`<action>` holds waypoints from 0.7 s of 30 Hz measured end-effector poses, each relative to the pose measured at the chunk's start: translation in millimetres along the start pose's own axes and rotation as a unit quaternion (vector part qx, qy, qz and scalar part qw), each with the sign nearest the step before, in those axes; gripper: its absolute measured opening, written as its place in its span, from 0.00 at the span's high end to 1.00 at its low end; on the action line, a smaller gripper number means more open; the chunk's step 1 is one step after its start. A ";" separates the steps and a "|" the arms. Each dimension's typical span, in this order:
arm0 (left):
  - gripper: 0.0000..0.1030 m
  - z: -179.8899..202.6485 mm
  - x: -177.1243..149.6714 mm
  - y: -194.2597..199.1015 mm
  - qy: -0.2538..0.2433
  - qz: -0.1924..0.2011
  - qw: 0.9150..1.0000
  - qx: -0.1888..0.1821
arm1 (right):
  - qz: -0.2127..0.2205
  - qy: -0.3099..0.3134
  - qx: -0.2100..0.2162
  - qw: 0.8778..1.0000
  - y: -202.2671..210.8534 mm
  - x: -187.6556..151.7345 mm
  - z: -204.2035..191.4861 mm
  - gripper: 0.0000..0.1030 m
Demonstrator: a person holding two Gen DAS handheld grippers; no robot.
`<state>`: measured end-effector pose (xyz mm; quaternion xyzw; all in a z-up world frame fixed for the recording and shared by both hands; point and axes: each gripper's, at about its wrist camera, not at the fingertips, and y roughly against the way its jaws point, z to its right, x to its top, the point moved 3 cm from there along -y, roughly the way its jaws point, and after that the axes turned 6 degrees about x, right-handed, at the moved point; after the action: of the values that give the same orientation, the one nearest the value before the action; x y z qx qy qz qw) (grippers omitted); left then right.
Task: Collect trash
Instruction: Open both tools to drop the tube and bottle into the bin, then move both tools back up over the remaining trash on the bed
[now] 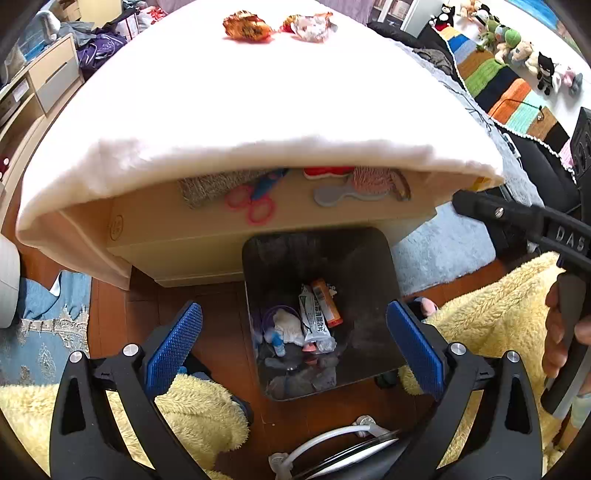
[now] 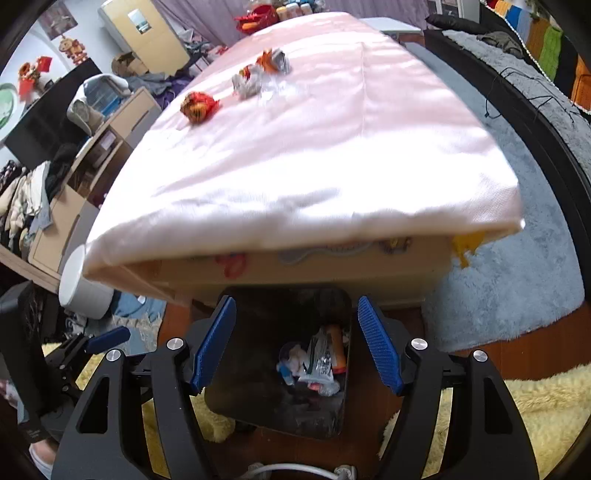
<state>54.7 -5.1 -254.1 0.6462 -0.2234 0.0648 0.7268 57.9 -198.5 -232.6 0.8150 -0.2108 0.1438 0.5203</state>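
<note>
Both the left gripper (image 1: 293, 345) and the right gripper (image 2: 295, 345) hang with jaws spread and empty over the dark bin (image 1: 369, 295), which holds wrappers (image 1: 316, 317). Farther off, crumpled wrappers (image 1: 245, 25) lie on the white-covered table (image 1: 258, 110).

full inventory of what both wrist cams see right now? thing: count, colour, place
crumpled wrappers: three, orange-red and silvery, far end of the table
clear plastic scrap: one, beside them
table cloth: one, white
bin: one, black, on the floor against the table
trash in bin: several pieces, white, orange, blue
rug: one, pale blue, right of the table
left gripper: open, empty, above the bin
right gripper: open, empty, above the bin
</note>
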 end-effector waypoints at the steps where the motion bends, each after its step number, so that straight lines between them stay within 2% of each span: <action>1: 0.08 -1.8 1.5 3.0 0.002 0.003 1.000 0.001 | 0.006 -0.001 0.002 1.000 4.0 3.5 0.3 0.32; 12: 0.08 -23.8 35.3 31.2 0.019 0.037 0.999 0.022 | 0.046 0.023 -0.007 0.999 30.2 41.6 -5.2 0.32; 17: 0.08 -37.2 64.3 38.5 0.029 0.059 0.996 0.064 | 0.060 0.049 -0.029 0.997 28.0 62.0 -5.0 0.27; 21: 0.08 -40.5 95.6 42.3 0.022 0.080 0.993 0.079 | 0.070 0.063 -0.037 0.995 22.4 82.2 -5.6 0.27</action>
<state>133.6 22.1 -179.1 0.6799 -0.2524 0.1539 0.6711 118.3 -217.6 -175.2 0.7679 -0.2396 0.2230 0.5506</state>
